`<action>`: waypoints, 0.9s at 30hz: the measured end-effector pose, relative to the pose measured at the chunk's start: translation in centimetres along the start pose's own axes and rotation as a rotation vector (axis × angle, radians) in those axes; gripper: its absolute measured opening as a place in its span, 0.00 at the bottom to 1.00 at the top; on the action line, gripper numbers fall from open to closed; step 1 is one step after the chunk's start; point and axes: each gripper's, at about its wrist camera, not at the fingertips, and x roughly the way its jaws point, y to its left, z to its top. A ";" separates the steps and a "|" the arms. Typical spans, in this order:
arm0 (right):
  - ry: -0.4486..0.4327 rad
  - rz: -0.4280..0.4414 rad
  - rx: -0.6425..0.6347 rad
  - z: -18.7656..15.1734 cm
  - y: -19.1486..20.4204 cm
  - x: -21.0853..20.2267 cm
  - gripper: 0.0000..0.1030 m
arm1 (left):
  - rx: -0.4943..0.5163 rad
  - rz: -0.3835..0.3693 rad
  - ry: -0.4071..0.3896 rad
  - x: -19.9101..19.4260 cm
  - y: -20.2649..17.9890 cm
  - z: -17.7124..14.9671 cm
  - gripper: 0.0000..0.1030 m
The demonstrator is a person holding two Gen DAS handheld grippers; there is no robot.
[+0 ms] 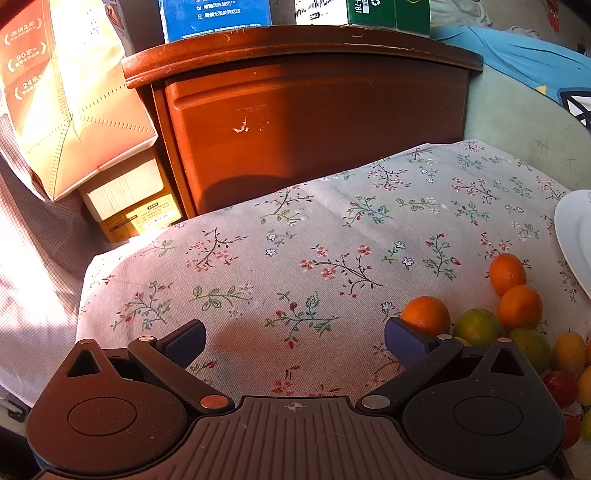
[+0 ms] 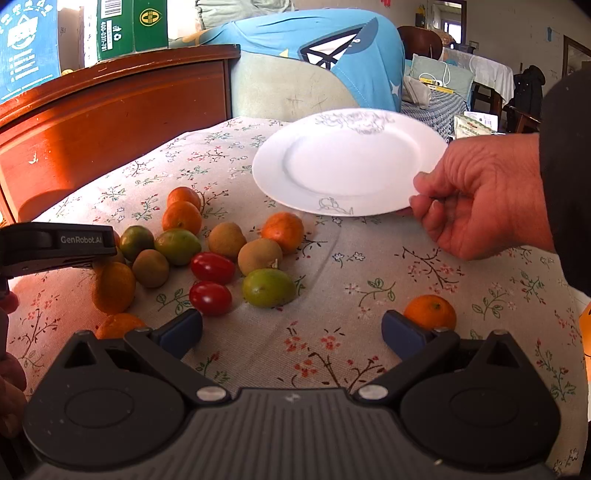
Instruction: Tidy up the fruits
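Note:
Several small fruits lie on the floral tablecloth (image 2: 332, 280): oranges (image 2: 283, 231), green citrus (image 2: 269, 287), brown kiwis (image 2: 259, 255) and two red tomatoes (image 2: 211, 297). One orange (image 2: 430, 311) lies apart, touching or just behind my right gripper's right finger. A bare hand (image 2: 480, 199) holds a white plate (image 2: 347, 162) tilted above the cloth. My right gripper (image 2: 291, 330) is open and empty. My left gripper (image 1: 294, 341) is open and empty, left of the fruit pile (image 1: 476, 326); it also shows in the right wrist view (image 2: 59, 245).
A wooden cabinet (image 1: 314, 122) stands behind the table with boxes (image 1: 218, 16) on top. A paper bag (image 1: 74, 103) and a carton (image 1: 129, 195) sit at the left. A blue cushion (image 2: 332, 48) lies on a chair behind the plate.

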 end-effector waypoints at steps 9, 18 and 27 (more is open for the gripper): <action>-0.001 -0.001 0.000 0.0 0.1 0.0 0.99 | 0.021 0.005 0.021 0.0 -0.1 0.5 1.00; 0.000 0.001 0.001 0.0 0.1 0.0 0.99 | -0.005 0.017 -0.006 -1.2 0.4 1.7 1.00; 0.000 0.019 -0.009 0.0 0.2 -0.1 0.99 | -0.018 -0.001 -0.023 -3.0 1.1 3.2 1.00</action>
